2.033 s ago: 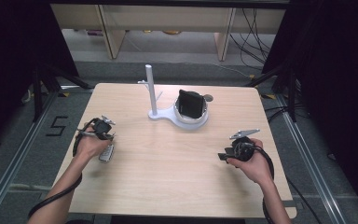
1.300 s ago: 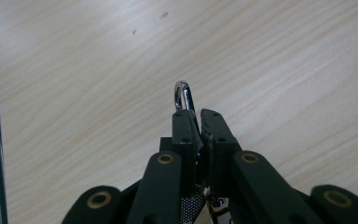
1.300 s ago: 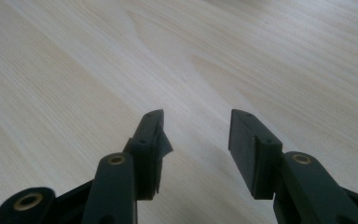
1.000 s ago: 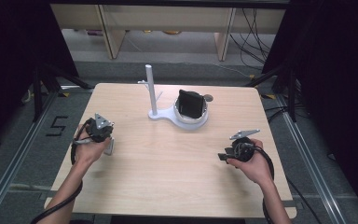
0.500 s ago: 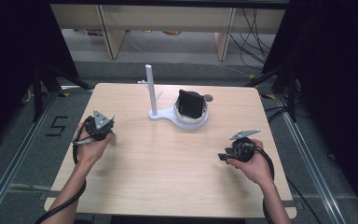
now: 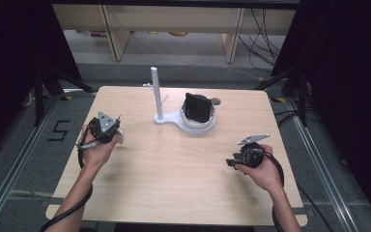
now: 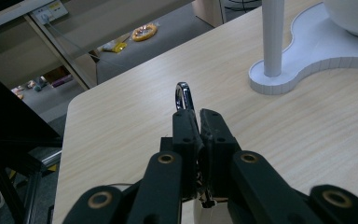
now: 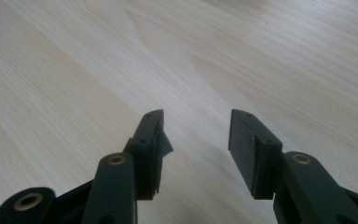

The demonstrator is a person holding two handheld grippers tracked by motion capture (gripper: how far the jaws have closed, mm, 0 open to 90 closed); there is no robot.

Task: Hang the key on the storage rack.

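My left gripper [image 6: 116, 134] is held above the table's left side, shut on a small chrome ring [image 7: 182, 95] that sticks out past its fingertips in the left gripper view [image 7: 198, 114]. A pale tag [image 6: 120, 138] hangs under the jaws. A white stand [image 6: 166, 120] with an upright post [image 6: 155, 92] sits at the back middle, and a black object [image 6: 196, 107] rests in its round cup. The post [image 7: 274, 37] rises ahead and to the right of the ring. My right gripper [image 6: 231, 162] hovers low at the table's right, open with nothing between its pads [image 8: 196, 126].
The light wooden table [image 6: 174, 179] has a rounded left corner [image 7: 74, 105] close to my left gripper. A small dark disc [image 6: 216, 101] lies behind the stand. Shelving and cables stand beyond the far edge, with metal floor rails at both sides.
My left hand has lifted the ring and its tag off the table and carried them slightly farther back. The right hand has stayed still.
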